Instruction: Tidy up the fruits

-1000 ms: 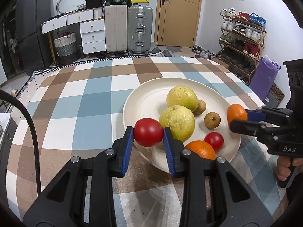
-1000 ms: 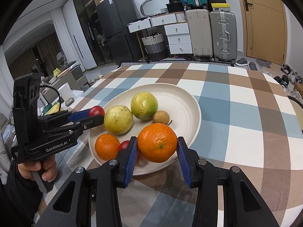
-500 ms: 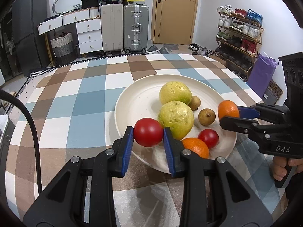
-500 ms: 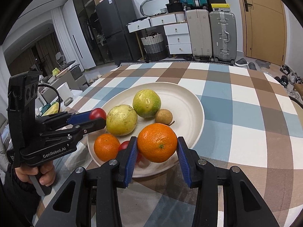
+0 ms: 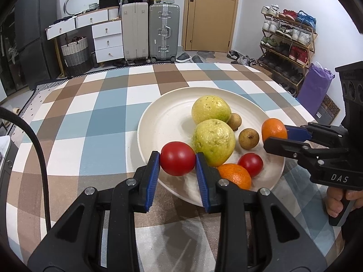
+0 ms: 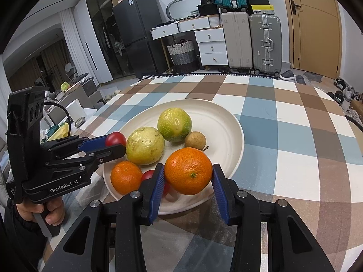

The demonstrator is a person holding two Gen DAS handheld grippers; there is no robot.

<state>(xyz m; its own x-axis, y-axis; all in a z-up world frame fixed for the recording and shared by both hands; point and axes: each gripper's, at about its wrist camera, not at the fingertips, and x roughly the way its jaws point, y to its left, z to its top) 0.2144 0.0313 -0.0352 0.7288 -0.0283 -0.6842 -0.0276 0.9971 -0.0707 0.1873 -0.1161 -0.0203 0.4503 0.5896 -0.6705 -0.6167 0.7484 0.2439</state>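
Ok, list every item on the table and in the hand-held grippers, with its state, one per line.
left hand-held gripper: shut on a tomato
right hand-held gripper: shut on an orange
plate: flat on the checked tablecloth, holding fruit
two guavas: resting on plate, side by side
second orange: loose on plate
second tomato: loose on plate
two longans: loose on plate

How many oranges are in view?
2: one orange clamped in the right gripper over the plate's near edge, another lying on the plate beside it. None seems hidden.
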